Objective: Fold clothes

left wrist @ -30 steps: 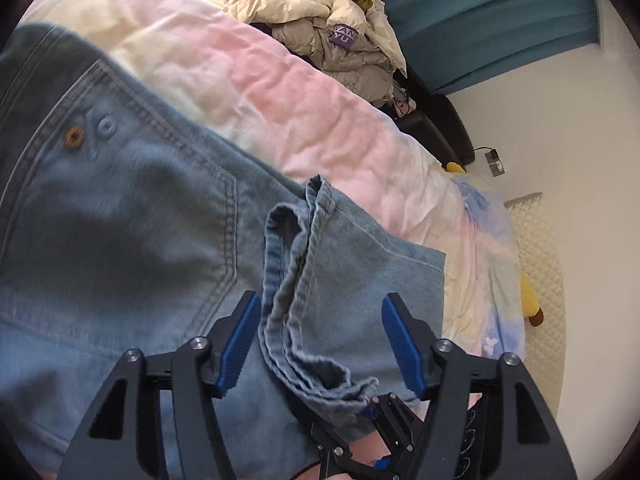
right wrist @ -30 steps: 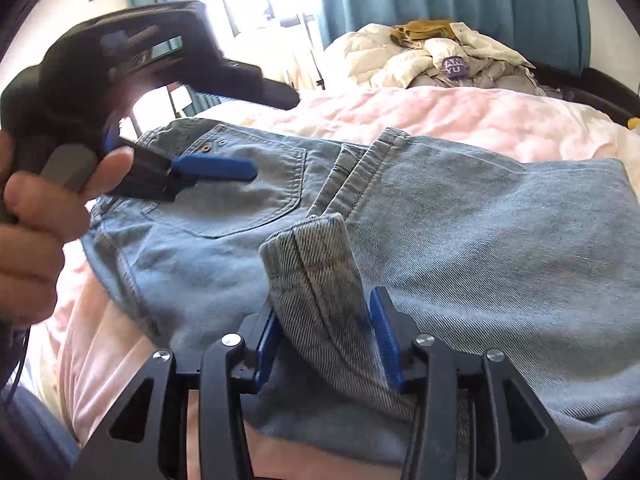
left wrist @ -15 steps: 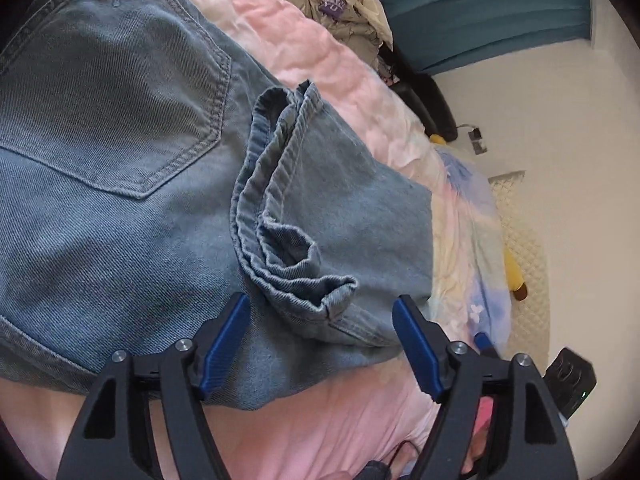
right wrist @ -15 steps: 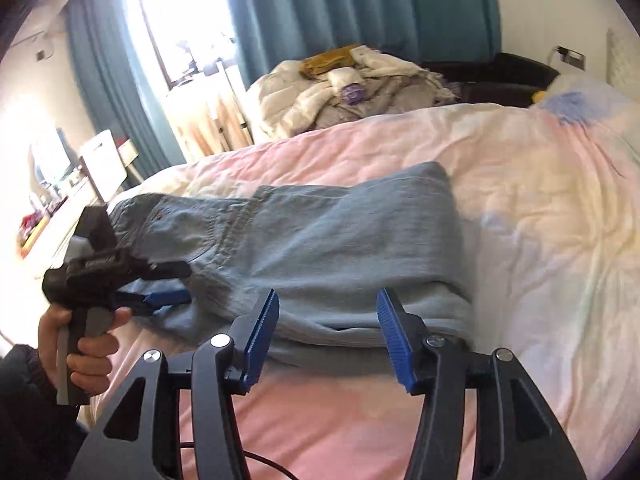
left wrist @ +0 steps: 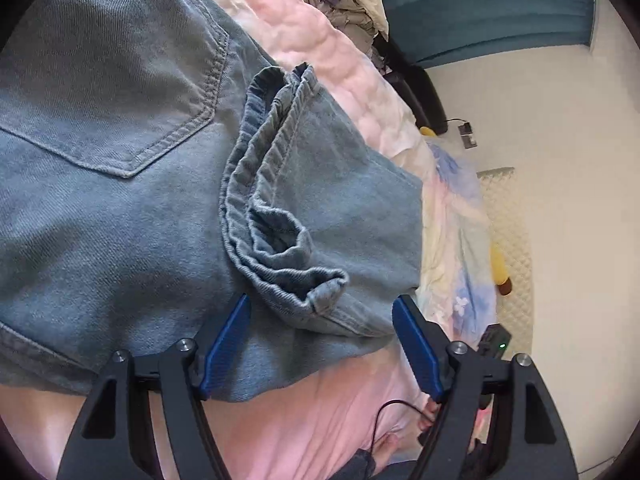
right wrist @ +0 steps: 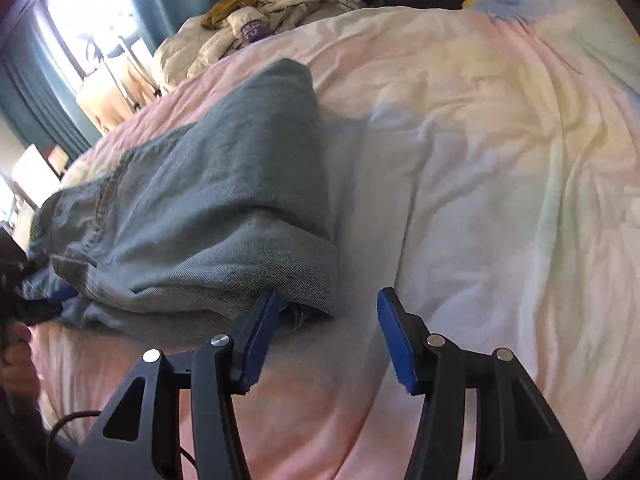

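Observation:
Light blue jeans (left wrist: 132,200) lie folded on a pink pastel bed cover (left wrist: 320,412). The leg ends with bunched hems (left wrist: 280,240) rest on the seat, beside the back pocket. My left gripper (left wrist: 322,344) is open and empty, hovering just over the near edge of the fold. In the right wrist view the jeans (right wrist: 208,200) lie left of centre. My right gripper (right wrist: 326,336) is open and empty at the fold's near right corner, its left finger (right wrist: 260,332) against the denim.
A heap of pale clothes (right wrist: 256,28) lies at the far side of the bed (right wrist: 480,160), before teal curtains (left wrist: 480,4). A black cable (left wrist: 392,420) hangs near the bed's edge. A white wall (left wrist: 560,200) and a yellow toy (left wrist: 500,268) are at right.
My right gripper let go of the jeans' hem, opened and drew back to the fold's right corner. My left gripper pulled back slightly toward the near edge, staying open.

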### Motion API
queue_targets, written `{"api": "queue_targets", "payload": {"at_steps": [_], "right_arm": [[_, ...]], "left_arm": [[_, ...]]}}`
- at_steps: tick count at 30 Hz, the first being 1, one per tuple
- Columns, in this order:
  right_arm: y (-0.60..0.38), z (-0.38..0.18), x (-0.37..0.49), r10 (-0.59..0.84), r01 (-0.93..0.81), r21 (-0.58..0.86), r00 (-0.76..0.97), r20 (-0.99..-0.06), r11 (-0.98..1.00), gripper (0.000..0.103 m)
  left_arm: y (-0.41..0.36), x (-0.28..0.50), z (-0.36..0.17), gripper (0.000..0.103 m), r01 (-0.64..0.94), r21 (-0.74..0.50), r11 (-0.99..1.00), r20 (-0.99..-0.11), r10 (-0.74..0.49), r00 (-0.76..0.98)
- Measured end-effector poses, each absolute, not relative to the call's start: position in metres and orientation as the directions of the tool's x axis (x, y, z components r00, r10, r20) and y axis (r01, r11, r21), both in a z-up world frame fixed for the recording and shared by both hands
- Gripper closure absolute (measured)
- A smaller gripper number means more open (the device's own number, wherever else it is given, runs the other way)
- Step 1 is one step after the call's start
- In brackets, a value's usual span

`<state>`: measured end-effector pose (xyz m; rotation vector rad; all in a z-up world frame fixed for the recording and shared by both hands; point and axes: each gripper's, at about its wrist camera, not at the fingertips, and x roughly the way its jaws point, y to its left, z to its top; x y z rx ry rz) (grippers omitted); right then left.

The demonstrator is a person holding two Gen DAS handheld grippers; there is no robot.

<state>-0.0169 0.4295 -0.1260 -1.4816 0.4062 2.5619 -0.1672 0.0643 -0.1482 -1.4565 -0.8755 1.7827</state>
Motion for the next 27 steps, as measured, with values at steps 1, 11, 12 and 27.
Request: {"api": "queue_targets", "payload": {"at_steps": [1,11,12,27], "right_arm": [[0.422,-0.129,-0.019,0.013,-0.241,0.118,-0.481,-0.877,-0.963,0.051],[0.396,-0.133,-0.027,0.082,-0.173,0.002,-0.476,-0.876,-0.985,0.051],[0.393,-0.135,-0.03,0.111,-0.175,-0.029,-0.478,-0.871,-0.984,0.051],[0.379,-0.12,-0.036,0.34,-0.195,-0.278,-0.552,-0.762,-0.94,0.047]], "left_arm": [[0.064,-0.168,-0.148,0.034,-0.07,-0.838,-0.541,-0.526,0.835,-0.16],[0.071,-0.168,-0.16,0.065,-0.074,-0.821,-0.566,-0.557,0.822,-0.116],[0.071,-0.167,-0.16,0.069,-0.07,-0.818,-0.571,-0.561,0.819,-0.123],[0.066,-0.14,-0.128,0.09,-0.194,-0.738,-0.646,-0.611,0.762,-0.215]]}}
